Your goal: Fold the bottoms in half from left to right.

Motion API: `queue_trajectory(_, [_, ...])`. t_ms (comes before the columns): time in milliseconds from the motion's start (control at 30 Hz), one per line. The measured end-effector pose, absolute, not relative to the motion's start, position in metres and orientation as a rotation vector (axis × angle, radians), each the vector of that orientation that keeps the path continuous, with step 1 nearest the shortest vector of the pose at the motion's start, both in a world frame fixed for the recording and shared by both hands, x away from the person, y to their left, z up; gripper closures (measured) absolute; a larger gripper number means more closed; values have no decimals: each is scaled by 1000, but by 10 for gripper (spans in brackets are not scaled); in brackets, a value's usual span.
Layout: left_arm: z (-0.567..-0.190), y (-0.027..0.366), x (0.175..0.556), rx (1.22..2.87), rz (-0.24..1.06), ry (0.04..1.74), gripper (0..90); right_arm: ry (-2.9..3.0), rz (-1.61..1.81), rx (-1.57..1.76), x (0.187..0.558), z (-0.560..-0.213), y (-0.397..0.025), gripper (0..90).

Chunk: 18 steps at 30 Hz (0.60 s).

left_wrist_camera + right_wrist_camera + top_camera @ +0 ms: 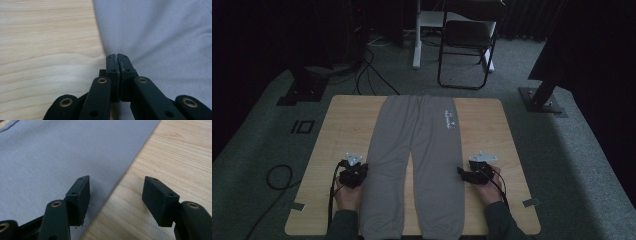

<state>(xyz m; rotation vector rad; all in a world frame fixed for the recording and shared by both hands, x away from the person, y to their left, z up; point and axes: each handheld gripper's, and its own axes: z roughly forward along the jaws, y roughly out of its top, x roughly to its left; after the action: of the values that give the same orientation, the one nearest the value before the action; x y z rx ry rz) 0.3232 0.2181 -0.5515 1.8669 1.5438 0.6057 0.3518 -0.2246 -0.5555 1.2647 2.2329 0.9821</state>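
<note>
Grey trousers (419, 160) lie flat along the middle of the wooden counter (492, 130), legs pointing toward you. Your left gripper (117, 55) sits at the outer edge of one leg with its jaws pressed together, nothing visibly between them. Your right gripper (115, 186) straddles the other leg's outer edge, jaws spread wide.

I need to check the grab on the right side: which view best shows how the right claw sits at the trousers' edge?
The right gripper view: the right claw is open, straddling the edge of the grey trousers. The high view shows it small and dark beside the trouser leg. The left gripper view shows trousers by the left claw.
</note>
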Motion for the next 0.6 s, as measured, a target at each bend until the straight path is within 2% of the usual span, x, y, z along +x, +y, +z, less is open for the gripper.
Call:
queue_trajectory(267, [-551, 227, 322, 1841, 589, 1570, 888, 2230, 958, 1292, 342, -554, -231, 404])
queue_trajectory(467, [-540, 206, 318, 1824, 519, 1412, 893, 2235, 964, 1282, 341, -554, -233, 399])
queue_trajectory(600, [-528, 181, 321, 1880, 499, 1291, 893, 2238, 967, 1279, 342, -554, -233, 393])
